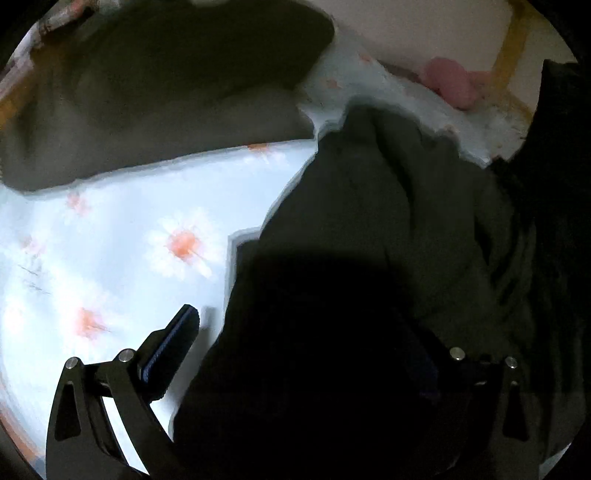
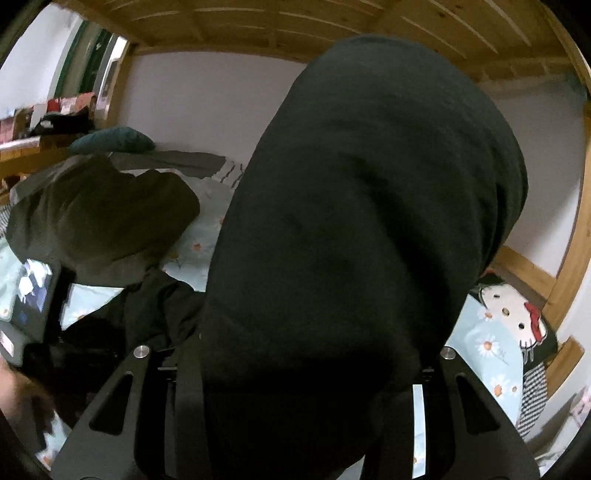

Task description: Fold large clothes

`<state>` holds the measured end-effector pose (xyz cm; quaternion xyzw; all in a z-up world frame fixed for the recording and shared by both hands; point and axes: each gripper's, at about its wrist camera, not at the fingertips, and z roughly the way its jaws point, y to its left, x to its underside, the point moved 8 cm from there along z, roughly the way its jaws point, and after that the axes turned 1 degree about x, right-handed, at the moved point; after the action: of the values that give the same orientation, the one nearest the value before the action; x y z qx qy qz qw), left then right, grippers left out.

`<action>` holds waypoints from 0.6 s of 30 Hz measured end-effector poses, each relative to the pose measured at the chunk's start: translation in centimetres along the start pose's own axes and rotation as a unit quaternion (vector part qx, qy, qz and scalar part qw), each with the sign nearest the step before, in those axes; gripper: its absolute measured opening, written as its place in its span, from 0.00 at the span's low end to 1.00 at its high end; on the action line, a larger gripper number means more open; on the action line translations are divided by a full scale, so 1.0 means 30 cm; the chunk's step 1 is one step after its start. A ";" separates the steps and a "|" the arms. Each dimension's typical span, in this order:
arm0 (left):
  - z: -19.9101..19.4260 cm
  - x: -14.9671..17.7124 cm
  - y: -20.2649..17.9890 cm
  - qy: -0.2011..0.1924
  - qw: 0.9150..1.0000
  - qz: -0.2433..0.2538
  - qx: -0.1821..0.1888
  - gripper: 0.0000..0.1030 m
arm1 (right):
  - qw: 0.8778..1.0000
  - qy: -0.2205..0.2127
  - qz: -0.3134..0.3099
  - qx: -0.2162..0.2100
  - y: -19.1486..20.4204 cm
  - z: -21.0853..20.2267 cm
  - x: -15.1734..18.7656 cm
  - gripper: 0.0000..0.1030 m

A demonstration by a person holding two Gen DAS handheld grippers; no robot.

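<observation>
A large dark olive garment (image 1: 369, 221) lies bunched on a light blue daisy bedsheet (image 1: 110, 229). In the left wrist view it hangs over the right side of my left gripper (image 1: 295, 332) and hides that finger. The left finger (image 1: 181, 332) shows a bare blue pad, a narrow strip of sheet away from the cloth, so the jaws stand wide. In the right wrist view the garment (image 2: 351, 203) rises in a tall fold straight out of my right gripper (image 2: 295, 362). It covers both fingertips, and the gripper is shut on it. Another part of the garment (image 2: 99, 214) lies spread at the left.
A white cat plush with a red bow (image 2: 513, 314) lies at the right on the bed. A device with a lit screen (image 2: 33, 295) and a hand (image 2: 18, 398) are at the left. Wooden bunk slats (image 2: 295, 22) are overhead and a pink object (image 1: 447, 81) lies by the wall.
</observation>
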<state>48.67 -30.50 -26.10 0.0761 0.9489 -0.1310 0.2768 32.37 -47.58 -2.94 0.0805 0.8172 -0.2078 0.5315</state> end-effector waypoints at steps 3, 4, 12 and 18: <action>0.003 0.014 0.023 -0.007 0.999 -0.036 0.027 0.96 | 0.998 -0.014 -0.054 0.004 0.117 -0.001 -0.016 0.39; 0.002 0.016 0.020 -0.006 0.999 -0.032 0.026 0.96 | 0.996 -0.020 -0.086 0.003 0.162 -0.014 -0.015 0.39; -0.089 -0.040 0.150 -0.031 0.990 -0.128 0.042 0.96 | 0.973 -0.004 -0.229 -0.033 0.441 -0.030 0.113 0.43; -0.485 -0.202 0.314 -0.121 0.984 -0.129 0.005 0.95 | 0.962 0.009 -0.272 -0.026 0.526 -0.022 0.208 0.47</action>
<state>48.43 -17.71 -12.93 -0.0618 0.9097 -0.1789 0.3696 34.74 -33.64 -12.36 -0.1572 0.8181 -0.3226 0.4494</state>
